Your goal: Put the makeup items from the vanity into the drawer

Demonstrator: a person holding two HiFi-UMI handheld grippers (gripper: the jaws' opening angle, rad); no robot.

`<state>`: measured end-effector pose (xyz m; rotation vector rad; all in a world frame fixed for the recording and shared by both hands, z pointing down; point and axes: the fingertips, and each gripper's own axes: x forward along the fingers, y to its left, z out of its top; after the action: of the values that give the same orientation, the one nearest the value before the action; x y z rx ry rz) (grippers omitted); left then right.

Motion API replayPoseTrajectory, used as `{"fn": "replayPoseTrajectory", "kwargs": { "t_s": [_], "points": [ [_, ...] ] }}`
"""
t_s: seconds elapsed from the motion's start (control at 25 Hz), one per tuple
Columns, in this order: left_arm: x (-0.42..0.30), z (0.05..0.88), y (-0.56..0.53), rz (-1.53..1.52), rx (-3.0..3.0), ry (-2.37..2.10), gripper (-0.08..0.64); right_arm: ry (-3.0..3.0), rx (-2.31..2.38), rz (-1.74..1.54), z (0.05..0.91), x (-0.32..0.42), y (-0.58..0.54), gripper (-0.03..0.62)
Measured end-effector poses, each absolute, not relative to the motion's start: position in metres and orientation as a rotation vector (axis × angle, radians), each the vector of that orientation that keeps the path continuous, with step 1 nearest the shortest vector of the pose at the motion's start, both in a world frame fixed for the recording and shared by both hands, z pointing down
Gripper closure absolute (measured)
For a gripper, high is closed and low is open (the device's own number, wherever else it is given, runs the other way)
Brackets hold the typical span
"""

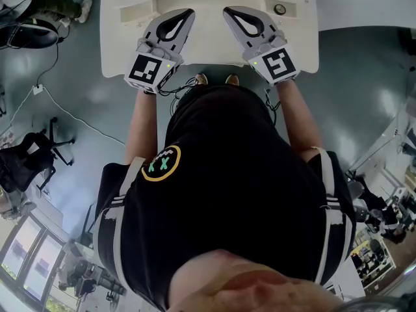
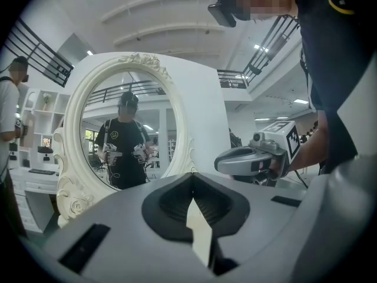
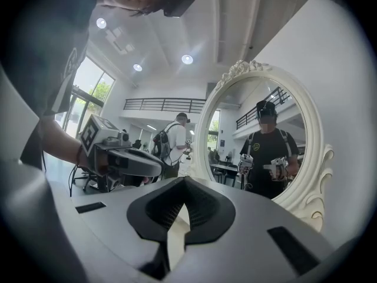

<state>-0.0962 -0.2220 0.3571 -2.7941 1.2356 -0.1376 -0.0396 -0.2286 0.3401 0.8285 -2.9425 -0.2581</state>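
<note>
Left tool [image 1: 188, 12], right tool [image 1: 228, 11] closed empty, round item [image 1: 279, 9] on vanity [image 1: 208, 47]

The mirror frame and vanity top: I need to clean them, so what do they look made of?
Mirror frame: white, matte, with moulded scrolls and rosettes; likely painted resin or wood. Vanity top: smooth cream with faint sheen; probably painted or laminated board.

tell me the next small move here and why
Probably open the right claw and ease it toward the small round item on the vanity. Both it and the left claw are shut and empty, hovering over the vanity's front edge, and that item lies nearest the right one.
</note>
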Motion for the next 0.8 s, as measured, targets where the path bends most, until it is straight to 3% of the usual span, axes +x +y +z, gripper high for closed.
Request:
{"fn": "replayPoseTrajectory", "kwargs": {
  "t_s": [0.8],
  "points": [
    [-0.0919, 0.3569, -0.2255, -0.127, -2.801, 1.227, 0.541, -2.910, 0.840, -0.277, 0.3420, -0.0380, -0.2323, 0.572]
  ]
}}
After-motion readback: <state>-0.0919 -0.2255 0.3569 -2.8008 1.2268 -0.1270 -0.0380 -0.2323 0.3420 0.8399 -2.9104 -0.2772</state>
